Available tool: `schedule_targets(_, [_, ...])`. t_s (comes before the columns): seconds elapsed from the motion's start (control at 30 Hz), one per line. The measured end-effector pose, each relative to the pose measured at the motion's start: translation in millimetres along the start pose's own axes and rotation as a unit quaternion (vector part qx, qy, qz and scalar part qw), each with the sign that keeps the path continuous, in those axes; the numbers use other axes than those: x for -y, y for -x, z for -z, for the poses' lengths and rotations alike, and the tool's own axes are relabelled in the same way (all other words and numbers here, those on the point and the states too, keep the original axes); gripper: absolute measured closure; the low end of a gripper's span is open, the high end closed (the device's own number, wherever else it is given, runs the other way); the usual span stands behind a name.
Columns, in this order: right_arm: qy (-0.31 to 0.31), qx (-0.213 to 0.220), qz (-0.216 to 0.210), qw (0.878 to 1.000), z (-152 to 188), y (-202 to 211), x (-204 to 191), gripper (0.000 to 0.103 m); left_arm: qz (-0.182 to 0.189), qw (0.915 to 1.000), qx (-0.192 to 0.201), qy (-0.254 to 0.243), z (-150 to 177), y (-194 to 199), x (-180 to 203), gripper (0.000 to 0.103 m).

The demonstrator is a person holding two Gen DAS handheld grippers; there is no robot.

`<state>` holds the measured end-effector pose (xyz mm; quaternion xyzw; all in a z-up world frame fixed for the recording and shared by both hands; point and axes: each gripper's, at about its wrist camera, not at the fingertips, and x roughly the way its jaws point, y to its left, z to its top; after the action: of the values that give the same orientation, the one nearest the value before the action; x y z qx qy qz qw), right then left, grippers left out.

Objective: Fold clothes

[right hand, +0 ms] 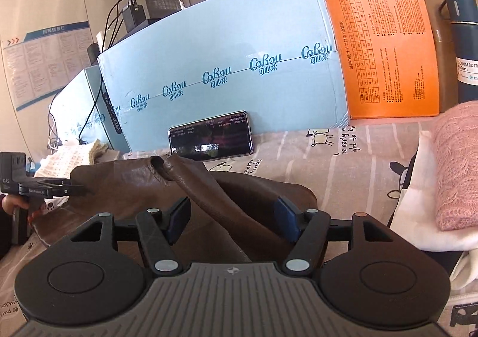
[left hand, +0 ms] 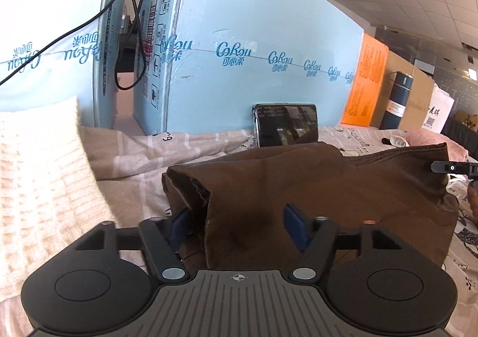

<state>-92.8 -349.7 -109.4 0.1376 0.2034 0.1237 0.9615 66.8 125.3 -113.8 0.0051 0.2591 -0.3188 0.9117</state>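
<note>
A brown garment (left hand: 298,187) lies folded on the printed bedsheet (left hand: 134,154). My left gripper (left hand: 237,225) is open, its blue pads on either side of the garment's near left edge. In the right wrist view the same brown garment (right hand: 143,184) has a raised ridge of cloth running between the blue pads of my right gripper (right hand: 233,219), which is open. The left gripper also shows at the garment's left end (right hand: 64,187), and the right gripper's finger shows at the garment's right corner (left hand: 448,168).
Light blue cartons (left hand: 254,53) and an orange box (right hand: 385,47) stand along the back. A phone (right hand: 210,136) leans against the blue carton. A cream knit (left hand: 38,187) lies left, a pink knit (right hand: 457,163) on white cloth right, by a dark blue flask (right hand: 464,47).
</note>
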Motion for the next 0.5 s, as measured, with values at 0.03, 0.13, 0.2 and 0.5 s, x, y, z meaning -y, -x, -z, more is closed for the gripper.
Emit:
schedule_targets(0.03, [-0.003, 0.006, 0.009, 1.0, 0, 0, 0, 0.05, -0.013, 0.9999, 0.008, 0.006, -1, 2, 1, 0.087])
schedule_targets(0.13, [0.005, 0.027, 0.036, 0.999, -2, 3, -1, 0.088, -0.016, 0.9989, 0.038, 0.02, -5, 9, 2, 0.097])
schedule_targets(0.2, [0.012, 0.039, 0.055, 0.998, -4, 3, -2, 0.091, -0.015, 0.9984, 0.05, 0.022, -8, 11, 3, 0.097])
schedule_targets(0.5, [0.005, -0.012, 0.171, 0.985, -1, -24, 8, 0.051, -0.063, 0.9934, 0.009, 0.095, -5, -1, -14, 0.033])
